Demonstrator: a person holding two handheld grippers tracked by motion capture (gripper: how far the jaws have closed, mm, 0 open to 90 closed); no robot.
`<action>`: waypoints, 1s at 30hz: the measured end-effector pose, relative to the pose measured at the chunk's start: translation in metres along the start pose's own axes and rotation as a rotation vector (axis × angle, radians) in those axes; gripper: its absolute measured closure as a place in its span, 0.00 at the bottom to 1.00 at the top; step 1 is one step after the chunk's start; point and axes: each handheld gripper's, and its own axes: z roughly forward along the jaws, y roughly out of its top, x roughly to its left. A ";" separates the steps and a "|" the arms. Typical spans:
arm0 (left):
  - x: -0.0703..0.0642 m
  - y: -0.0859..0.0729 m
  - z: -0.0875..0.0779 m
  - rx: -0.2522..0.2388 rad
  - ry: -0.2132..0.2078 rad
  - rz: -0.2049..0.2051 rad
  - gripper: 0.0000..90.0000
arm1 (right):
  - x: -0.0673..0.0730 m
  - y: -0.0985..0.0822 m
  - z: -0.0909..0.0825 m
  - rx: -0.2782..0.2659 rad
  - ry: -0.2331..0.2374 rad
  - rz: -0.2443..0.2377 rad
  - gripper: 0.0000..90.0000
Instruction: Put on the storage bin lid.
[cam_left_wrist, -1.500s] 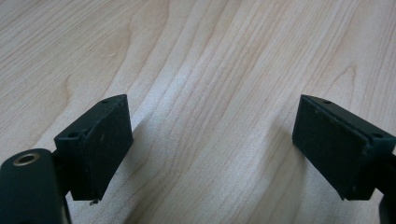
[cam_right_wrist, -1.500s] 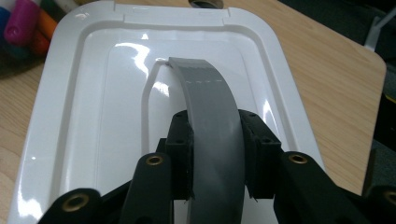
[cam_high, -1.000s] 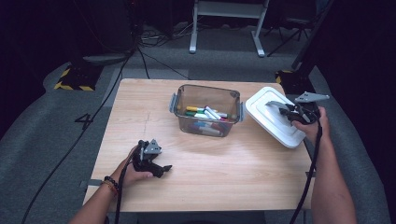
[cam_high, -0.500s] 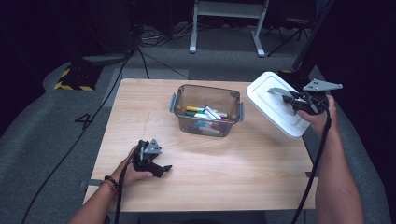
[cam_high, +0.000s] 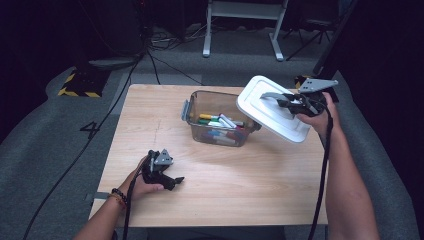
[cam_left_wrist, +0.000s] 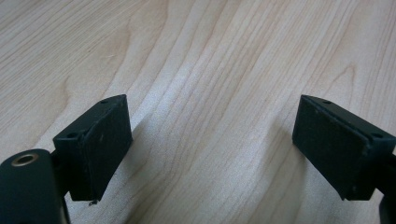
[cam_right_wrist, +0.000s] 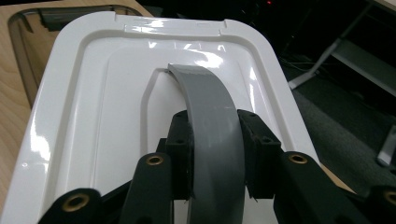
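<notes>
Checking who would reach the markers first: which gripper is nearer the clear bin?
Right. The right gripper holds the white lid by its grey handle beside the clear bin; the left gripper rests open, nearer the table's front.

White lid (cam_high: 272, 110), tilted, airborne

free: bare wooden tabletop (cam_high: 280, 180) front and left | obstacle: clear plastic marker bin (cam_high: 220, 122) centre | tilted white lid (cam_high: 272, 107) overhangs bin's right end

Bright table (cam_high: 220, 190), dark surroundings, glare on white lid (cam_right_wrist: 154, 51)
</notes>
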 end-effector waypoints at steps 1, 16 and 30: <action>0.000 0.000 0.000 0.000 0.000 0.000 0.14 | 0.003 0.004 0.003 -0.004 0.013 -0.008 0.76; -0.001 -0.001 -0.001 0.002 0.007 -0.006 0.14 | 0.035 0.047 0.063 0.034 0.150 -0.126 0.76; -0.005 -0.006 -0.005 -0.001 0.024 -0.022 0.14 | 0.055 0.068 0.118 0.089 0.231 -0.200 0.76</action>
